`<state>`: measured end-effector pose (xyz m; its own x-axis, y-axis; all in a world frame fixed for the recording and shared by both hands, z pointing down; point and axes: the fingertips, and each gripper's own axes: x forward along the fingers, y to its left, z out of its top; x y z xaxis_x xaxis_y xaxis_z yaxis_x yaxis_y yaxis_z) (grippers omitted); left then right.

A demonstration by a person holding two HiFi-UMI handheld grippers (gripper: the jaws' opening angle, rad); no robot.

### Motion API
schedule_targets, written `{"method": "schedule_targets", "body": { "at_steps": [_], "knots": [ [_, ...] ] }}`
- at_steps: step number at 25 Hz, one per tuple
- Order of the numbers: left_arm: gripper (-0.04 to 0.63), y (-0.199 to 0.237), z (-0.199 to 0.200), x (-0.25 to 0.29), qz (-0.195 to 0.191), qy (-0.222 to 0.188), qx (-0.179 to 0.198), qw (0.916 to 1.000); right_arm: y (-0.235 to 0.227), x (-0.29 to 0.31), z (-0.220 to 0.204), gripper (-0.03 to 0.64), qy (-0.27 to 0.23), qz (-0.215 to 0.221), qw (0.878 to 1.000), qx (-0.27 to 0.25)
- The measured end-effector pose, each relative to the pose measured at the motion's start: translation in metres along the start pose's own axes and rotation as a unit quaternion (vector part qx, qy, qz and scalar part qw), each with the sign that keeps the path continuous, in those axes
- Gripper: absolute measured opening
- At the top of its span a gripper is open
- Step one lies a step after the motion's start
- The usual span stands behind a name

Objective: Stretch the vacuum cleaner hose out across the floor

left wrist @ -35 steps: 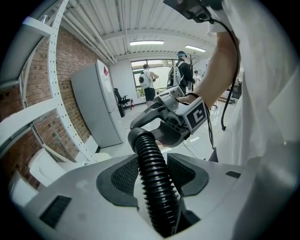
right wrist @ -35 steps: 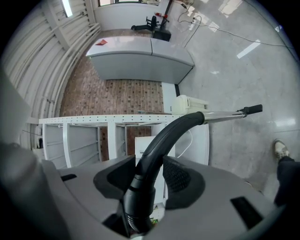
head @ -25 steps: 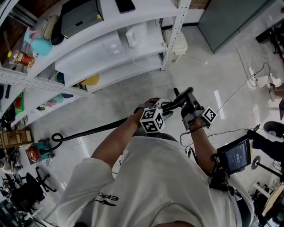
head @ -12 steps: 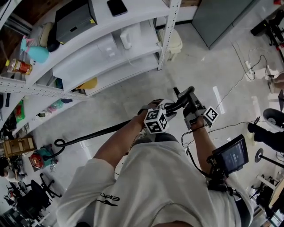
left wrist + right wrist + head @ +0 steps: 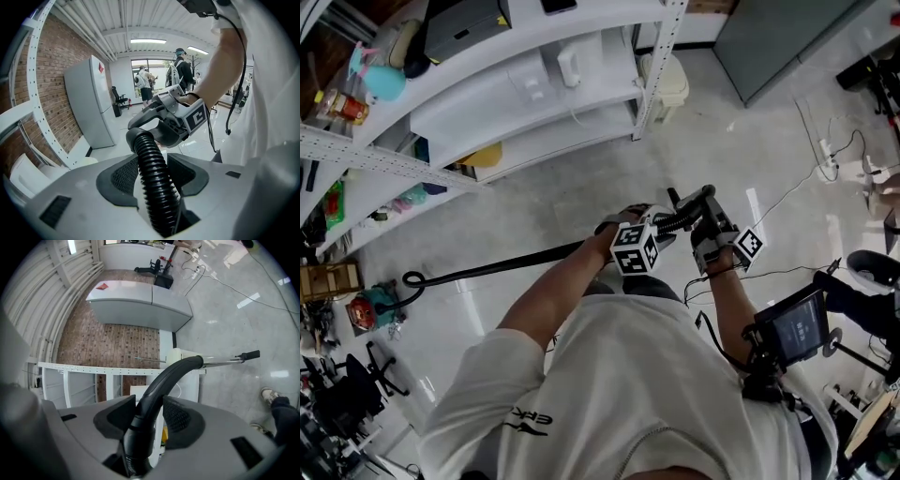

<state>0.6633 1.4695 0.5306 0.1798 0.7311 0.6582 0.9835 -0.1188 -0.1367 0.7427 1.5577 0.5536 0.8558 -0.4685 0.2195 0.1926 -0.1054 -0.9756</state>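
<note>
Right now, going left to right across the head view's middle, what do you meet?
Black loop on the floor, left hand-held gripper on the hose, right hand-held gripper on its curved handle, small screen.

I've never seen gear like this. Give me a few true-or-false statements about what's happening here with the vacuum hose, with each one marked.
1. The left tool is clamped on a ribbed black hose. True.
2. The right tool holds nothing. False: it is clamped on the hose's smooth curved handle.
3. A white shelf unit stands near the person. True.
4. The rest of the hose lies coiled up on a shelf. False: a long black stretch runs away from the hands over the pale floor and ends in a small loop.
</note>
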Motion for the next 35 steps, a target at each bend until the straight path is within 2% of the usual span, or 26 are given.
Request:
{"method": "schedule_targets", "body": {
  "at_steps": [7, 16, 23, 35],
  "knots": [
    [0.190, -0.008, 0.011, 0.023, 0.009, 0.002, -0.013, 0.9999, -0.007, -0.008, 0.019, 0.183, 0.018, -0.004, 1.000, -0.013],
    [0.190, -0.009, 0.030, 0.059, 0.008, 0.002, -0.010, 0.9999, -0.016, -0.019, 0.055, 0.183, 0.018, -0.004, 1.000, -0.017],
    [0.190, -0.019, 0.023, 0.081, -0.001, 0.023, -0.019, 0.9995, -0.035, -0.027, 0.064, 0.181, 0.029, -0.018, 0.999, -0.022],
    [0.190, -0.033, 0.029, 0.102, -0.021, 0.030, -0.017, 0.9992, -0.052, -0.043, 0.075, 0.181, 0.024, -0.025, 0.999, -0.013]
  ]
}}
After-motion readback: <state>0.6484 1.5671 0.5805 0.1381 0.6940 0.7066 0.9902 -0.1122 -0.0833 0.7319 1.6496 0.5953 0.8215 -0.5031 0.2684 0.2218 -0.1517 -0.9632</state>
